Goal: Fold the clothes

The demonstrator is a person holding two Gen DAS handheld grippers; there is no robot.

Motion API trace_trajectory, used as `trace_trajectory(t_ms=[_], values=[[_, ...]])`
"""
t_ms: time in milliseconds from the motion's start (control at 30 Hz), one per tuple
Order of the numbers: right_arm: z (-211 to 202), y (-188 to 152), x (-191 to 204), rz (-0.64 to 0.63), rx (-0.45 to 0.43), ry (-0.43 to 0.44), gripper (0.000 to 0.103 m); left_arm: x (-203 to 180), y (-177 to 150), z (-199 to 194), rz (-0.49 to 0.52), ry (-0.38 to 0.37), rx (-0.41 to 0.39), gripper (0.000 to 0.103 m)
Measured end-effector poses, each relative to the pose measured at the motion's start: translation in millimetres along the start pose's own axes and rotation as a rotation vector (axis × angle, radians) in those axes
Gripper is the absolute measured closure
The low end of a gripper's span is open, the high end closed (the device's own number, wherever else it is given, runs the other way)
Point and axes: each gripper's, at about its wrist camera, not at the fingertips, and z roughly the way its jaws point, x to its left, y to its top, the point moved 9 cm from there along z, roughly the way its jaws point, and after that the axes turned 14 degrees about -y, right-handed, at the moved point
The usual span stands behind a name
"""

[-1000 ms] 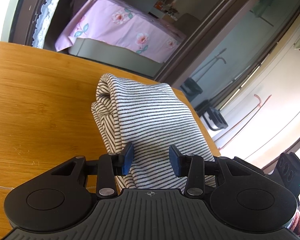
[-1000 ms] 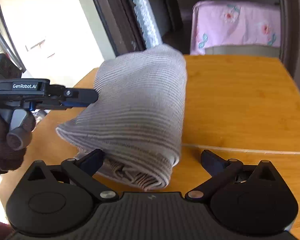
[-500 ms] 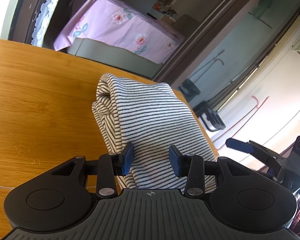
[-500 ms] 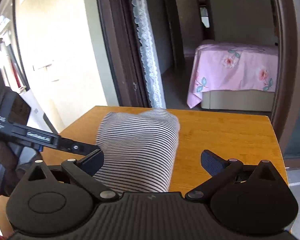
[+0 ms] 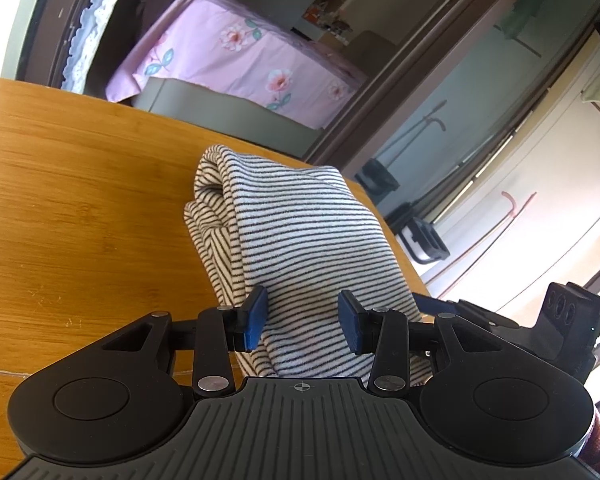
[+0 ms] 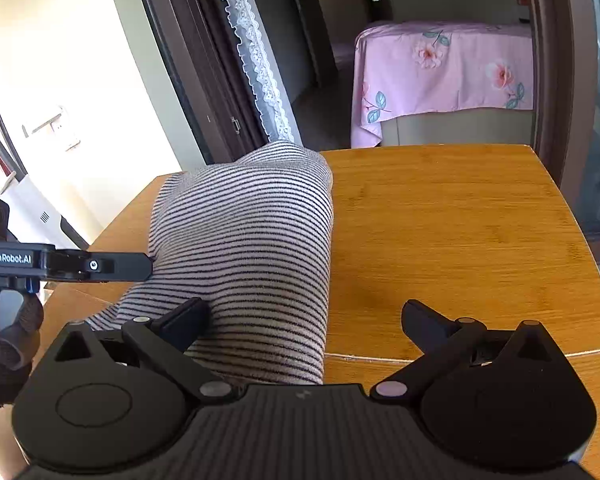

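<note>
The wooden surface (image 6: 452,240) is being occupied near its edge by the folded striped garment (image 5: 300,240). A pink-covered bed (image 6: 444,72) is being shown beyond. The garment's near end is being pinched by the left tongs (image 5: 303,322); the right tongs (image 6: 306,320) are being held spread, one finger against cloth, as only the right view reveals.

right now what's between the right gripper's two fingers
In the right wrist view, the right gripper stands open: the striped garment fills the left part of the gap, bare wooden table the rest.
</note>
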Motion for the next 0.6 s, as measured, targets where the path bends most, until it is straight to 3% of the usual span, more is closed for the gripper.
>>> trace_trajectory(t_ms=[200, 300, 400, 500, 600], values=[[-3, 69, 28, -0.15, -0.15, -0.054, 0.0, -6, -2, 2, 0.05, 0.045, 0.01, 0.06], [25, 89, 46, -0.255, -0.161, -0.146, 0.003, -11, -2, 3, 0.093, 0.079, 0.026, 0.059], [76, 80, 48, -0.353, -0.083, -0.265, 0.003, -13, -2, 3, 0.119, 0.094, 0.034, 0.059], [93, 71, 35, -0.288, -0.047, -0.253, 0.001, -13, -2, 3, 0.123, 0.09, 0.034, 0.059], [75, 73, 27, -0.229, -0.064, -0.228, 0.001, -15, -2, 5, 0.133, 0.085, 0.035, 0.059]])
